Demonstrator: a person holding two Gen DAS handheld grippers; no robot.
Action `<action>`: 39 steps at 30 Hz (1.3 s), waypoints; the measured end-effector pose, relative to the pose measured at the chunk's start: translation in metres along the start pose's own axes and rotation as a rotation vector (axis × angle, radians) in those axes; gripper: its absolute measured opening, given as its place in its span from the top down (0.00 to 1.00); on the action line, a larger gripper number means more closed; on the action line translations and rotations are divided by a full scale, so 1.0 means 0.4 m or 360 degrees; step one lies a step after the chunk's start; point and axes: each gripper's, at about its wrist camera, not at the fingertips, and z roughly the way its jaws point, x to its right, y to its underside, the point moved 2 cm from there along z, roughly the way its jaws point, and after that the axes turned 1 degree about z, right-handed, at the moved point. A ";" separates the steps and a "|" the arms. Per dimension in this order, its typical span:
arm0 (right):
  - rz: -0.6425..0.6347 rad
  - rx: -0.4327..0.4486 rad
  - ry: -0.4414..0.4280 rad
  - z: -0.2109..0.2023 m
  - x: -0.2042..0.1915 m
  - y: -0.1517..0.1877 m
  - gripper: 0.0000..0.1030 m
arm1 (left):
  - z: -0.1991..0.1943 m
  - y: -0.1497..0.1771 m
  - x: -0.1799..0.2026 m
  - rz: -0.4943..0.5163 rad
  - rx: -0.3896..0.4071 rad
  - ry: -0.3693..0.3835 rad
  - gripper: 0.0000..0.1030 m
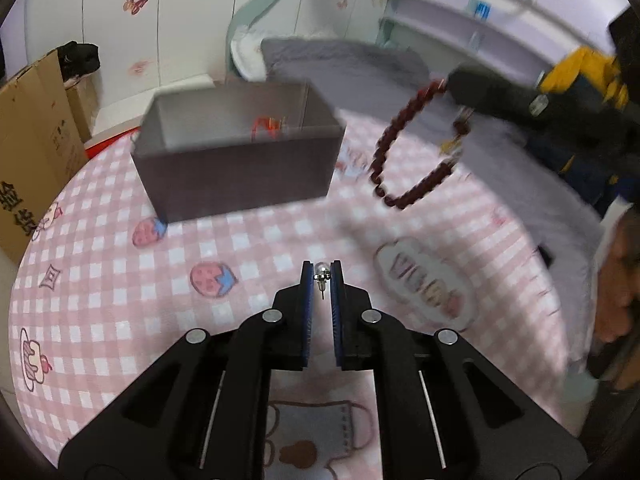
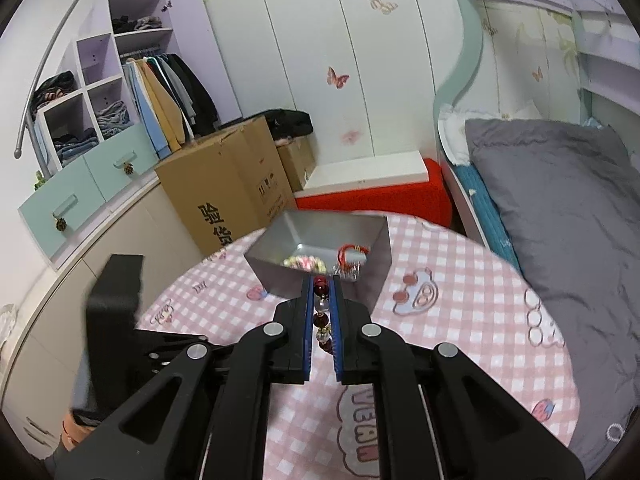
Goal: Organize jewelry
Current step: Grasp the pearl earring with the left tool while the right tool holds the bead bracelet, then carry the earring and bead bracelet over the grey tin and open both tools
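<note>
The left gripper (image 1: 321, 276) has its jaws pinched on a small silver ball stud earring (image 1: 322, 273), its thin post hanging down between the blue pads, above the pink-and-white checked cloth (image 1: 256, 240) that covers the table. The right gripper (image 2: 323, 292) is clamped narrow on a bracelet of dark red beads with a few pearly ones (image 2: 322, 312); in the left wrist view the rest of that bracelet (image 1: 404, 148) hangs as a loop from the gripper's tips, to the right of the box and above the cloth.

The open grey rectangular box (image 1: 236, 184) stands at the far side of the table. It already holds some pieces: a pale beaded string (image 2: 304, 263), something red (image 2: 352, 252) and a small glinting item, so part of the sorting looks done. Both held pieces are still outside it; as a judgement, carrying them over the rim and letting go is what remains.

The box contents are small and blurred, so what each piece is cannot be told. The near part of the box floor is hidden by its wall. No other loose jewelry shows on the cloth, though the gripper bodies cover the near table.
</note>
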 end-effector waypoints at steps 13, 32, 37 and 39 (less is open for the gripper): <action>-0.0016 0.0079 -0.0016 0.084 -0.011 -0.127 0.94 | -0.072 -0.205 -0.106 -0.0076 0.0204 -0.0021 0.92; 0.0031 -0.0136 0.0029 0.251 0.027 -0.079 0.94 | 0.091 -0.233 -0.176 -0.0134 0.0017 -0.0159 0.91; 0.0059 -0.0139 0.0023 0.249 0.031 -0.081 0.91 | 0.080 -0.229 -0.175 -0.0145 0.0014 -0.0163 0.91; 0.0066 -0.0122 0.0024 0.239 0.030 -0.088 0.91 | 0.073 -0.228 -0.173 -0.0145 0.0019 -0.0171 0.91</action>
